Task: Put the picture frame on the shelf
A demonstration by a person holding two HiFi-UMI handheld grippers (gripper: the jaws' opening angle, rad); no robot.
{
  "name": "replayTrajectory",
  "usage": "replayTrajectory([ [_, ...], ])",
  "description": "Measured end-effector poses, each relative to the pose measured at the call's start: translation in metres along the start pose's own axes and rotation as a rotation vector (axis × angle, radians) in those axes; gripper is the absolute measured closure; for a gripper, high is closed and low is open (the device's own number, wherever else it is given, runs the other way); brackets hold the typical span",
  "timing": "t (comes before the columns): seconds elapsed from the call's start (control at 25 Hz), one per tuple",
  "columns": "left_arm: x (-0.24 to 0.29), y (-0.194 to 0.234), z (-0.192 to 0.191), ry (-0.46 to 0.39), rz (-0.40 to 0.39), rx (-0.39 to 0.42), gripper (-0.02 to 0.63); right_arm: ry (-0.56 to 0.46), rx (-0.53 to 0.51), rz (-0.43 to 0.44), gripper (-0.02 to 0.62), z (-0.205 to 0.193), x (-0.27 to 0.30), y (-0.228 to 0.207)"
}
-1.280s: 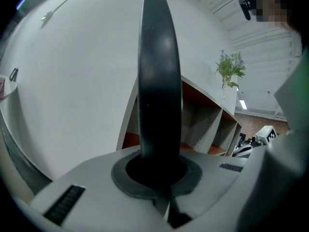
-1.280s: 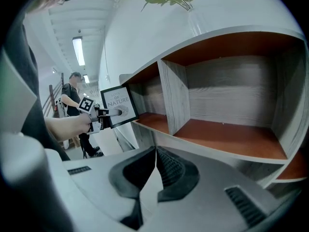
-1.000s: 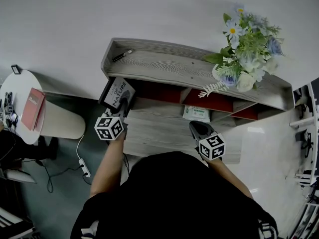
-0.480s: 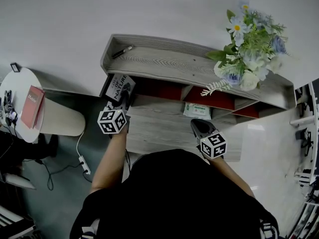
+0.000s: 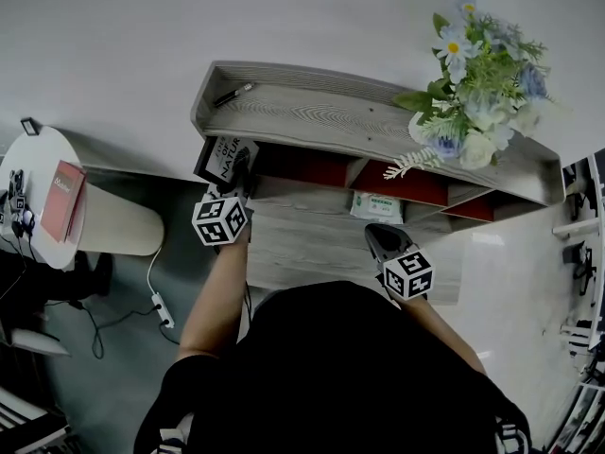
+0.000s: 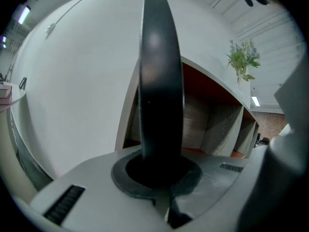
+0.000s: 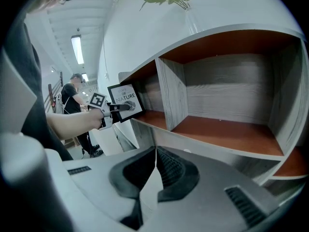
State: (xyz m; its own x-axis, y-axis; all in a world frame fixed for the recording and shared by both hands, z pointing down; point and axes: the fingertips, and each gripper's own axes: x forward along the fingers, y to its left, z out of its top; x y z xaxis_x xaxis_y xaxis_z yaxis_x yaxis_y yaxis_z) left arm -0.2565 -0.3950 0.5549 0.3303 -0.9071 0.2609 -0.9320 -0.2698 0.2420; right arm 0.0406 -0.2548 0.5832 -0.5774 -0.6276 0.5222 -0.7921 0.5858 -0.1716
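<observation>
The left gripper (image 5: 235, 172) is clamped on the picture frame (image 5: 225, 157), its jaws pinching one edge so the printed face stays unobstructed and the frame stands roughly upright, which I judge is how it is meant to stand once released; in the left gripper view the frame shows edge-on as a dark slab rising up the middle of the picture from between the jaws; the frame sits left of centre in the head view, at the mouth of the leftmost compartment of the shelf (image 5: 312, 121), and whether its lower edge already touches the red compartment floor I cannot tell; that end bay looks the natural choice, since the middle bay holds a small packet (image 5: 376, 205) and the top board carries a pen (image 5: 232, 94) at upper left and a vase of flowers (image 5: 477, 93) at upper right; the right gripper (image 5: 378, 240) hangs lower, right of centre, in front of the shelf, jaws pressed together on nothing, probably parked clear so the one-handed placement has room; the likely step in hand is easing the frame inward until it stands by itself.
</observation>
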Motion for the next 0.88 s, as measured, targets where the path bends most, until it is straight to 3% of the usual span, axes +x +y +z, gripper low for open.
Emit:
replayTrajectory([
  [0.88,0.03,0.005,0.008,-0.022,0.07,-0.017,0.577,0.002,0.01,-0.007,0.577,-0.008,-0.009,0.0],
])
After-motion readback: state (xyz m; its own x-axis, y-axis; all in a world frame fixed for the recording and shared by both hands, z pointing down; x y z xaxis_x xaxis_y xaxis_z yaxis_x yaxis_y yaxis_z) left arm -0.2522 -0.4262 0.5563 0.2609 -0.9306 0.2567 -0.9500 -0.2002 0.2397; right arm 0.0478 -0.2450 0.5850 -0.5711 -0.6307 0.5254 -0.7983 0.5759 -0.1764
